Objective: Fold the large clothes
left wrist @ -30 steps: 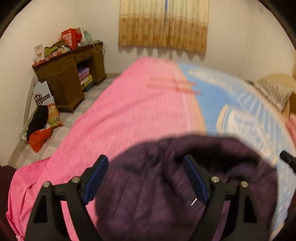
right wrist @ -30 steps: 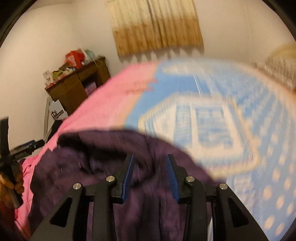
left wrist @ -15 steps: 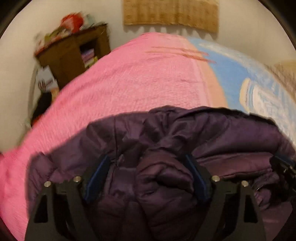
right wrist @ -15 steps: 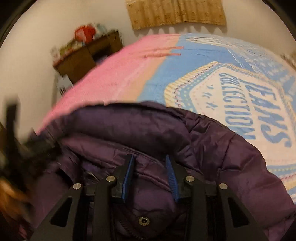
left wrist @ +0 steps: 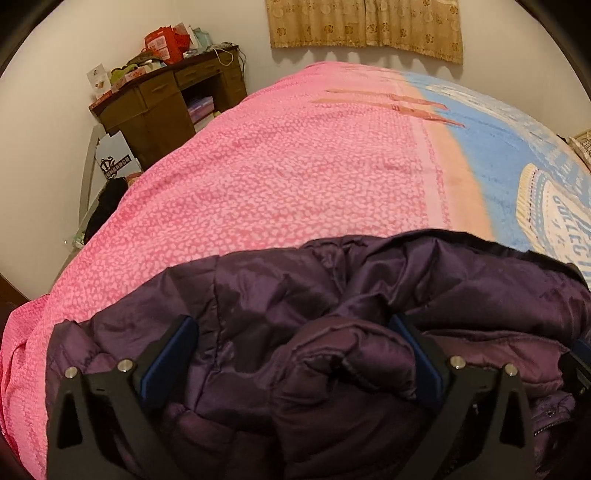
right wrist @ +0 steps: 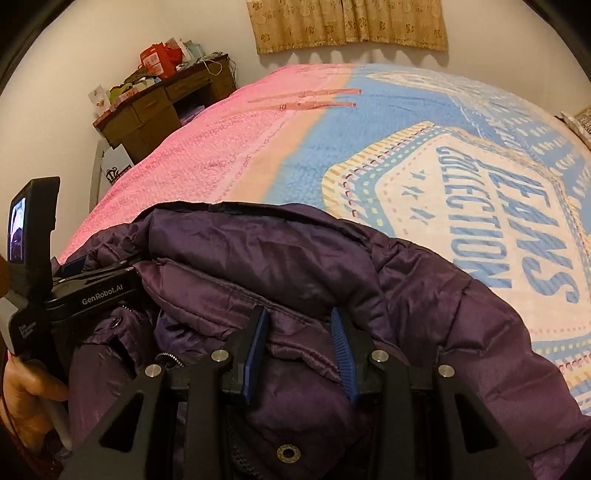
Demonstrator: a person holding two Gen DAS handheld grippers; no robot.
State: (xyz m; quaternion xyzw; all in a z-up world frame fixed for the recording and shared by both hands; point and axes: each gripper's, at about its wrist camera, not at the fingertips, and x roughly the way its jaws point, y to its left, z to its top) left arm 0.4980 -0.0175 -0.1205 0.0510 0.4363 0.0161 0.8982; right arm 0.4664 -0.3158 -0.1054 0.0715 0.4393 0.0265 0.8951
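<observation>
Jacket (left wrist: 332,295), a dark purple padded one, lies heaped at the near edge of the bed (left wrist: 277,177), where a second ago it hung bunched in the air before both cameras. Nearest the left camera, the left gripper (left wrist: 295,354) has just been opening: its fingers (left wrist: 166,354) stand wide apart with a puffy fold between them, and the left pad is clear of the cloth, so I judge that side let go. The right gripper (right wrist: 301,354) has its fingers close together, clamped on a seamed ridge of the jacket, no wider than before. So the garment has been set down, and spreading it flat probably comes next; no fold is made yet.

Only the right view shows the left gripper's body from the side, the hand (right wrist: 26,395) holding it, and a snap and zip near the bottom edge. Only the left view shows the jacket's left margin on the pink half of the bed. Farther off, both show the brown table (left wrist: 166,99) and the curtain (left wrist: 365,26).
</observation>
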